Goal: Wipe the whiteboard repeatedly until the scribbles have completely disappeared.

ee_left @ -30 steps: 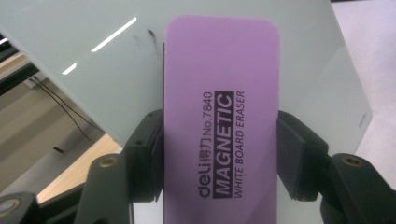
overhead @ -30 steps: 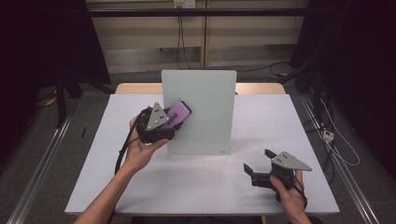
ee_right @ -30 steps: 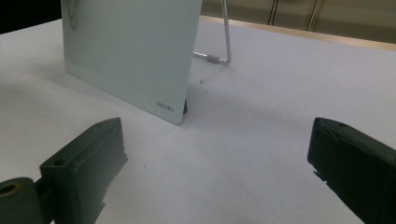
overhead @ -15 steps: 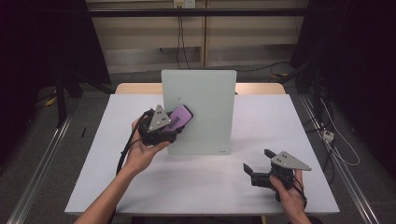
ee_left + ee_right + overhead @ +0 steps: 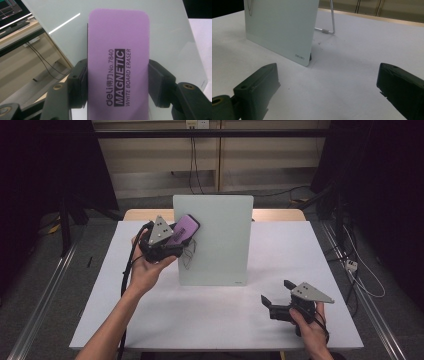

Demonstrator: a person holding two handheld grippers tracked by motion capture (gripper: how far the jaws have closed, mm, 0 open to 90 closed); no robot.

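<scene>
Since a second ago, the purple eraser (image 5: 181, 231) rides a little higher against the upright whiteboard (image 5: 220, 245), up by its left edge. Its rounded oblong face carries black lettering reading "MAGNETIC WHITE BOARD ERASER", and its long axis tilts up and to the right in the high view. The left gripper (image 5: 167, 242) clamps its fingers (image 5: 80, 85) on both long sides. The right gripper (image 5: 277, 300) rests on the white worktop (image 5: 210, 320), fingers spread wide and empty.

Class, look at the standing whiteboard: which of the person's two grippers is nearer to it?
Left. The left gripper, shut on the purple eraser, is up at the whiteboard's left edge. The right gripper, open, rests on the table in front of the board's right corner, apart.
</scene>
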